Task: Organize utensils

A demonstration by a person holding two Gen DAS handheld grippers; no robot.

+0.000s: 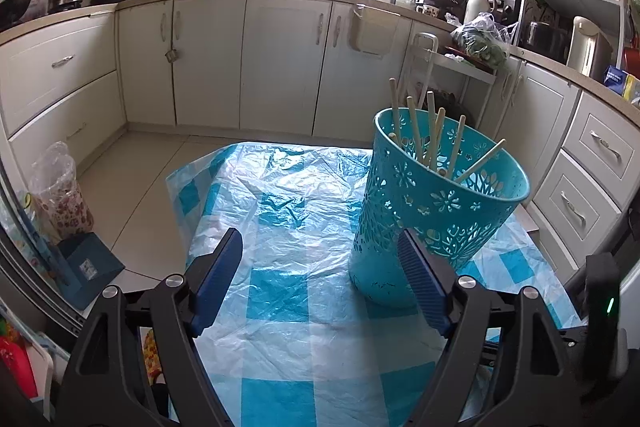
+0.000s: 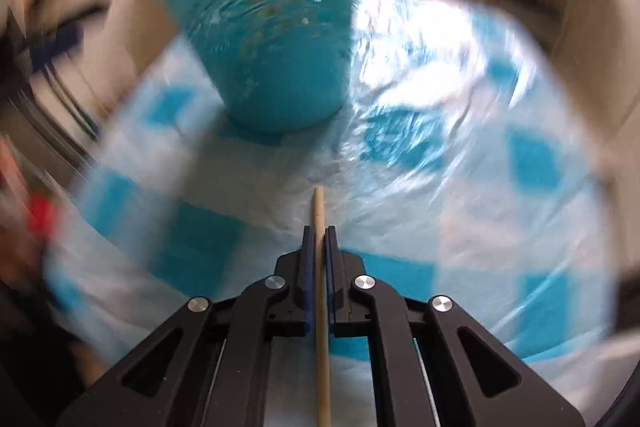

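A teal perforated holder [image 1: 436, 203] stands on the blue-and-white checked plastic sheet [image 1: 280, 211], with several wooden chopsticks [image 1: 434, 139] leaning inside it. My left gripper [image 1: 320, 247] is open just in front of the holder, its right finger [image 1: 420, 279] close to the holder's base, nothing between the jaws. In the blurred right wrist view, my right gripper [image 2: 319, 233] is shut on a single wooden chopstick [image 2: 320, 339], which runs lengthwise between the pads and sticks out past their tips. The holder [image 2: 276, 59] stands ahead of it on the sheet [image 2: 460, 187].
White kitchen cabinets [image 1: 208, 59] and a counter with a sink line the back and right. A plastic bag and a blue box [image 1: 84, 267] sit on the floor at the left. A cluttered rack [image 1: 476, 43] stands behind the holder.
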